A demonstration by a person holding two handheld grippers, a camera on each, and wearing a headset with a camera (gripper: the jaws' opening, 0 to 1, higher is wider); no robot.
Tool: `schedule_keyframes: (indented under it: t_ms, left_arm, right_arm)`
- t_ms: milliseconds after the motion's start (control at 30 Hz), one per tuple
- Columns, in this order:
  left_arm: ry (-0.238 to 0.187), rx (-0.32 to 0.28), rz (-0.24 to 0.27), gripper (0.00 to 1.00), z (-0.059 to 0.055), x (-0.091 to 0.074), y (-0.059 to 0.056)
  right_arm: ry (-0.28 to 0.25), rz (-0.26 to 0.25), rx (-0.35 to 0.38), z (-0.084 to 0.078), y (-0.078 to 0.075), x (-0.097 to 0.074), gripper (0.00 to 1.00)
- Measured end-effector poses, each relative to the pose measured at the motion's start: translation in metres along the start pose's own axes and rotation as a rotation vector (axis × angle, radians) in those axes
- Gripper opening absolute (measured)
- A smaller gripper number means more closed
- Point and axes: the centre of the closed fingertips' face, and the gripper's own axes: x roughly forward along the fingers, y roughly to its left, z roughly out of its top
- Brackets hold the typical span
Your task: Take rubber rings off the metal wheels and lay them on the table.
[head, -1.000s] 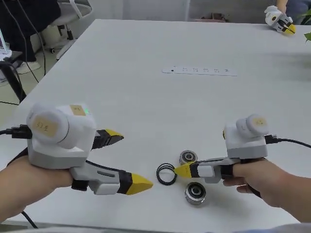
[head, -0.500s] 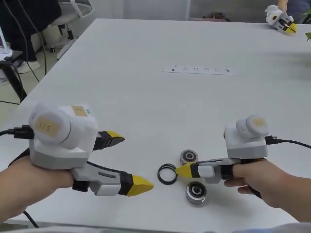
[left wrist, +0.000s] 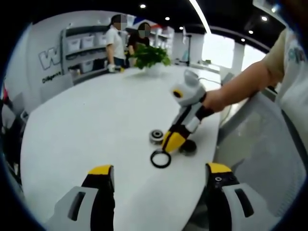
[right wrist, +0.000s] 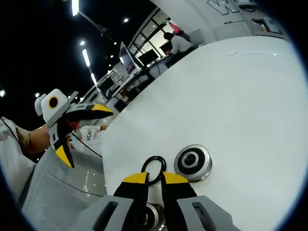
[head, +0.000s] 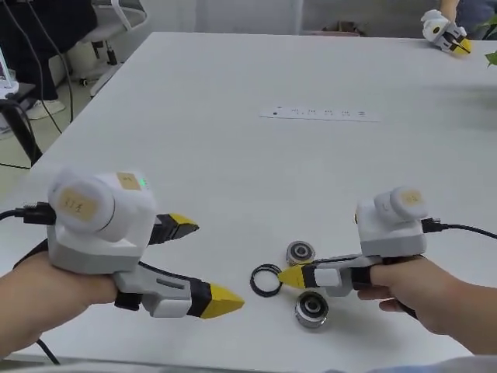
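Observation:
Thin black rubber rings [head: 265,280] lie flat on the white table [head: 256,163], seen as loops in both gripper views [left wrist: 160,159] [right wrist: 154,167]. Two metal wheels flank them, one farther off [head: 300,252] [right wrist: 193,162] and one nearer me [head: 311,308] [left wrist: 187,147]. My right gripper [head: 286,275] [right wrist: 155,179] is shut, its yellow tips at the rings' near edge; whether they pinch the rubber is hidden. My left gripper [head: 202,263] [left wrist: 160,169] hovers open to the left of the rings, holding nothing.
A white power strip [head: 320,114] lies mid-table. Another gripper [head: 444,29] rests at the far right corner. A potted plant [left wrist: 149,56] and people stand beyond the table's far end. The table's near edge runs just below both hands.

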Motion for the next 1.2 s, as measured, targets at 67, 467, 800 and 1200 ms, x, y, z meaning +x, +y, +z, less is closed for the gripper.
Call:
schedule_keyframes:
  t_ms: [67,467,800,1200]
  left_arm:
    - [0.002,-0.001,-0.002,0.78,0.000,0.000,0.000]
    - [0.015,-0.003,-0.010,0.78,-0.003,0.001,-0.002]
    - [0.018,-0.005,-0.012,0.78,-0.003,-0.001,-0.004]
    - [0.000,-0.004,-0.009,0.78,0.004,-0.004,-0.004]
  right_arm:
    - [0.008,-0.002,-0.022,-0.001,0.002,0.001,0.10]
    - [0.043,-0.021,-0.167,0.000,0.009,0.003,0.22]
    - [0.052,-0.019,-0.229,0.002,0.015,-0.004,0.32]
    - [-0.022,-0.032,-0.255,0.021,0.022,-0.028,0.41]
